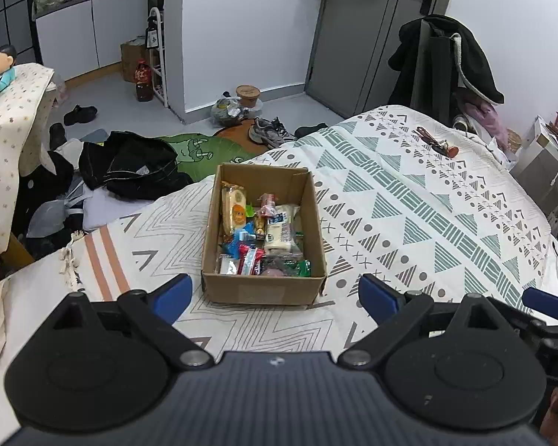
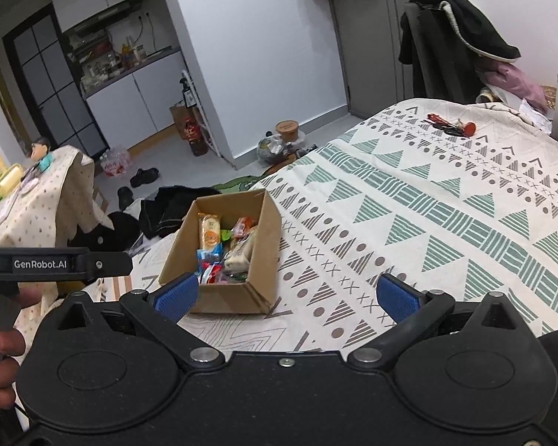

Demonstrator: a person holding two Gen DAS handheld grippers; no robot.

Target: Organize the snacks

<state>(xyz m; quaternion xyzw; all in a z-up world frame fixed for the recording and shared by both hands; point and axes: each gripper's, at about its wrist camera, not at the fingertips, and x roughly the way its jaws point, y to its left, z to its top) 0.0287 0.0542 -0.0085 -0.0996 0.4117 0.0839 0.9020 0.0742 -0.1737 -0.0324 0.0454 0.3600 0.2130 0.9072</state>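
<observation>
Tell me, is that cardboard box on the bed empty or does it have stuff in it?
It has stuff in it. The open-topped cardboard box holds a heap of wrapped snacks covering its floor, below the rim.

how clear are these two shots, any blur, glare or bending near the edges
Left wrist view: sharp and evenly lit, the cardboard box and its snacks crisp; fisheye bends the door and bedspread; dark corner vignette. Right wrist view: a little softer, the box tilted, walls bowing strongly, no glare. Both grippers open, in focus.
</observation>
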